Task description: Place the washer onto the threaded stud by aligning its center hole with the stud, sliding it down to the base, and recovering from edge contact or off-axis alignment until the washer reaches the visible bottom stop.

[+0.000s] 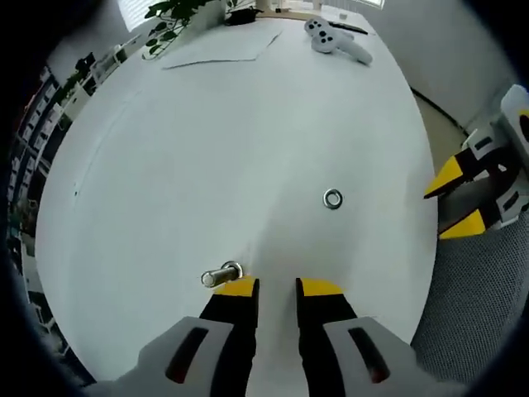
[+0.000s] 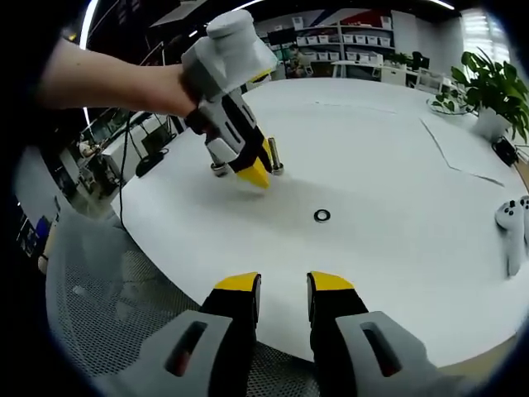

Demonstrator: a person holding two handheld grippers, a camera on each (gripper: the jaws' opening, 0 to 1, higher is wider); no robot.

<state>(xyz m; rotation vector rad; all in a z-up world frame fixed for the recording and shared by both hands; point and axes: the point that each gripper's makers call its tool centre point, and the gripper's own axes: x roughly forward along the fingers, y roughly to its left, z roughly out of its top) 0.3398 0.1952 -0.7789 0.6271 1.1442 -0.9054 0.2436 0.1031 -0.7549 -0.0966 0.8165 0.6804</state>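
In the left gripper view, the left gripper rises from the bottom of the frame with its yellow-tipped jaws apart and nothing between them. The threaded stud stands just beyond the tip of the left-hand jaw, lower centre of the frame, touching or nearly touching it; which one cannot be told. The washer lies flat on the white tabletop farther out, right of centre, well apart from the jaws and from the stud. At the right edge the right gripper comes in, its yellow tips parted and held off the washer. At the top of the frame lie a sheet of paper, a white game controller and a potted plant.

In the right gripper view, the right gripper shows its jaws apart and empty at the bottom centre. The washer lies beyond them, slightly right of centre on the tabletop. Farther off, upper left of centre, a person's hand holds the left gripper pointing down beside the stud. A plant stands at the upper right, shelves behind.
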